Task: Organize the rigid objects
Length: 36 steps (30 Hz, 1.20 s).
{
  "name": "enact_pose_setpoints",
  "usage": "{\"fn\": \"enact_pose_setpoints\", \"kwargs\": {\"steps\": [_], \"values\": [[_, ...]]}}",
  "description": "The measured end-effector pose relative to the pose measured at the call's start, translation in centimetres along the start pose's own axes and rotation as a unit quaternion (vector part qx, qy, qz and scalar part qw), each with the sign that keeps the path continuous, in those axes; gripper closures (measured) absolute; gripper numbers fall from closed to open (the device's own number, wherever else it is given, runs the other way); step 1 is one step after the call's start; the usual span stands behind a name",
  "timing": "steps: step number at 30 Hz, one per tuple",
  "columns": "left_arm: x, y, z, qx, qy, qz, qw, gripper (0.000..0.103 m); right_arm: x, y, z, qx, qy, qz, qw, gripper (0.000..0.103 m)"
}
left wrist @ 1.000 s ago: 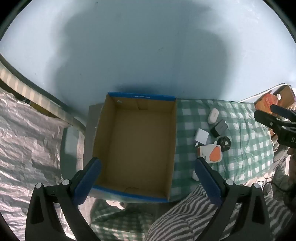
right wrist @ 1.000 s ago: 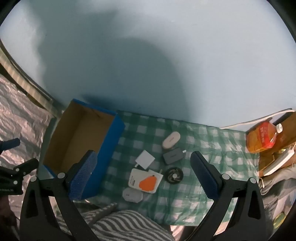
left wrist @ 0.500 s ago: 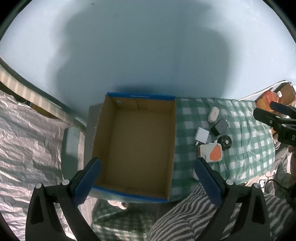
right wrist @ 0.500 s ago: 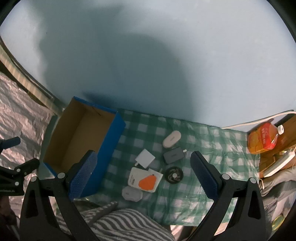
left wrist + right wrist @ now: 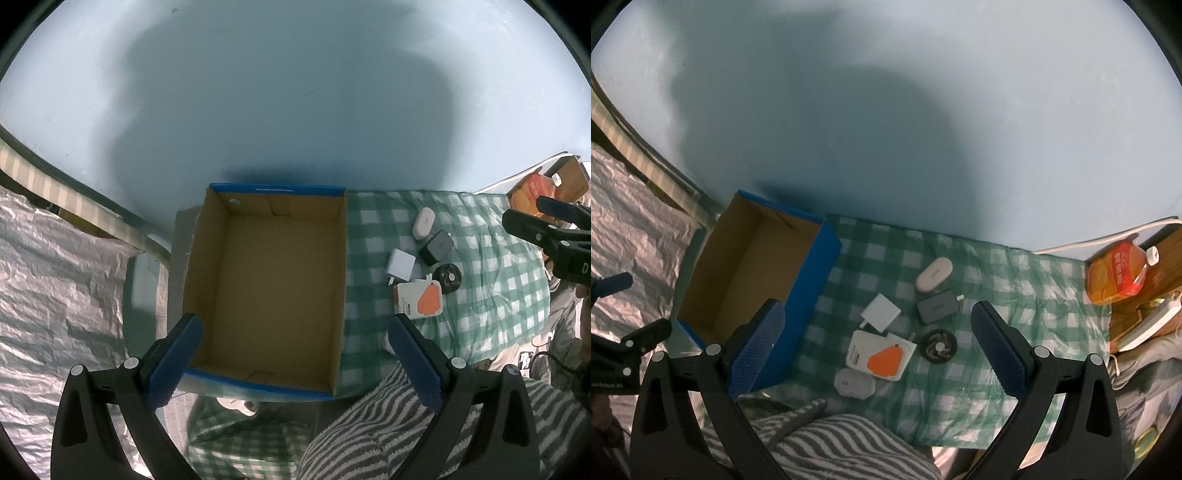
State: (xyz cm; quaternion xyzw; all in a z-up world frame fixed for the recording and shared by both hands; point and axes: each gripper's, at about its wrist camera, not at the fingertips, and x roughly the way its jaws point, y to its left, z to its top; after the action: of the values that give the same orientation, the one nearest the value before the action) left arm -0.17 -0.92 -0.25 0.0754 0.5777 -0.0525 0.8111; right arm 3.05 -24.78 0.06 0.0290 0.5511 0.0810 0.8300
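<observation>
An empty blue cardboard box (image 5: 266,284) (image 5: 812,288) stands at the left of a green checked cloth (image 5: 997,302). On the cloth lie a white oval case (image 5: 933,275), a grey charger (image 5: 938,306), a white charger (image 5: 880,312), a small black round fan (image 5: 939,347), a white pack with an orange shape (image 5: 881,355) and a white hexagonal case (image 5: 854,383). My left gripper (image 5: 295,350) is open, high over the box. My right gripper (image 5: 879,347) is open, high over the small items.
An orange drink bottle (image 5: 1119,275) and a white power strip (image 5: 1148,325) lie at the far right. Crinkled silver sheeting (image 5: 55,295) lies left of the box. A striped sleeve (image 5: 831,443) is at the near edge. A pale blue wall (image 5: 886,110) stands behind.
Both grippers have risen slightly, so the box and items look a little smaller. Nothing on the cloth has moved.
</observation>
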Motion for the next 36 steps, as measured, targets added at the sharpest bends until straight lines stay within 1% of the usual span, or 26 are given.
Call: {"fn": "enact_pose_setpoints", "kwargs": {"steps": [36], "values": [[-0.13, -0.39, -0.15, 0.004, 0.002, 0.003, 1.0, 0.001, 0.4, 0.12, -0.03, -0.002, 0.003, 0.001, 1.0, 0.002]]}}
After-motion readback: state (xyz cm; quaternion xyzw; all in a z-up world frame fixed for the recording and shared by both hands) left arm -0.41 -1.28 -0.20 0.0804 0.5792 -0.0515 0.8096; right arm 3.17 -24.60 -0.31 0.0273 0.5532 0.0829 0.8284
